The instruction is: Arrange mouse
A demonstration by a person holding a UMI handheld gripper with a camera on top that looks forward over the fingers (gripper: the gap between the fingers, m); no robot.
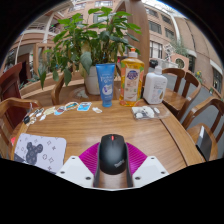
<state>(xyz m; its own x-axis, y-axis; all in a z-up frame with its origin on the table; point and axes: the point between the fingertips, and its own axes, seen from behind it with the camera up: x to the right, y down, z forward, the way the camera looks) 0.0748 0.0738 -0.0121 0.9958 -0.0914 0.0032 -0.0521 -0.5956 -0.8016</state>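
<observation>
A black mouse (112, 153) with a red scroll wheel sits between my two fingers, with its front pointing away over the wooden table (110, 125). My gripper (112, 165) is shut on it: the magenta pads (88, 158) press against both of its sides. The rear of the mouse is hidden between the white fingers. A white mouse mat (35, 152) with a dark cartoon print lies on the table to the left of the fingers.
At the far edge of the table stand a blue tube (105, 83), a yellow bottle (132, 80) and a white bottle (154, 84). A leafy plant (88, 40) stands behind them. Small items lie at the far left (60, 110) and far right (145, 112). Wooden chairs (205, 112) stand to the right.
</observation>
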